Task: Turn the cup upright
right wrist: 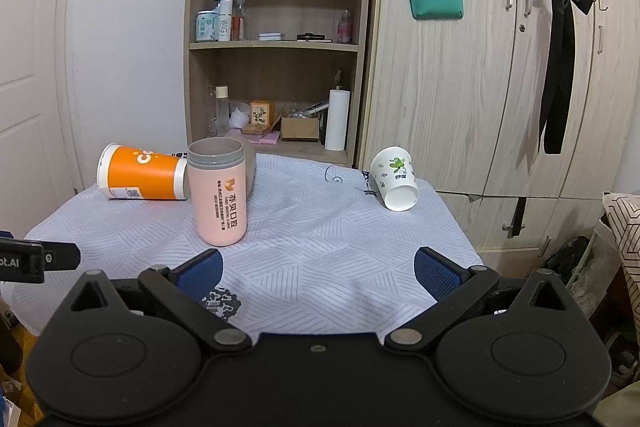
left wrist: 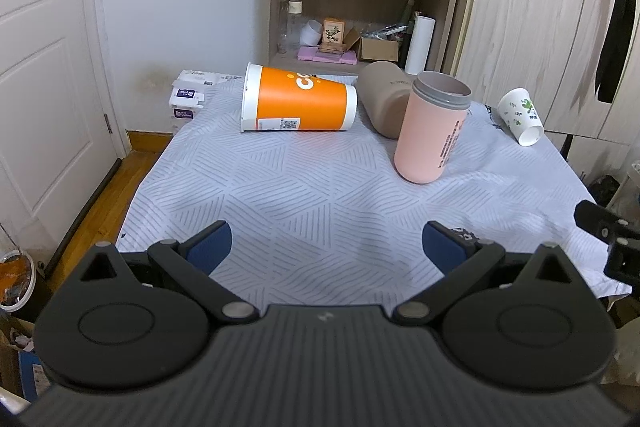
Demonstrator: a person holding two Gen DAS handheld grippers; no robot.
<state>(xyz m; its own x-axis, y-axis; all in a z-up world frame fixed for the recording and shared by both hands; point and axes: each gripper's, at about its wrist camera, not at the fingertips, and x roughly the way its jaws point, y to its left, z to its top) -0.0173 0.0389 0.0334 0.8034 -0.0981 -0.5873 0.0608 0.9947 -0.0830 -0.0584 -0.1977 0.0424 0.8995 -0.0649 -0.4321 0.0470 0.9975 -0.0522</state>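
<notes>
An orange paper cup [left wrist: 298,101] lies on its side at the far left of the table, also in the right wrist view [right wrist: 142,178]. A taupe tumbler [left wrist: 384,99] lies on its side behind an upright pink tumbler [left wrist: 434,126] [right wrist: 218,193]; only its edge [right wrist: 251,169] shows in the right wrist view. A small white paper cup with green print [left wrist: 520,116] [right wrist: 395,178] lies tilted at the far right. My left gripper [left wrist: 326,249] and right gripper [right wrist: 318,275] are open, empty, and above the near table edge.
The table wears a pale striped cloth [left wrist: 320,187]. A wooden shelf unit [right wrist: 276,67] with bottles and boxes stands behind it, wardrobe doors [right wrist: 500,87] to the right, a white door [left wrist: 44,67] to the left. White boxes [left wrist: 188,99] sit by the far left corner.
</notes>
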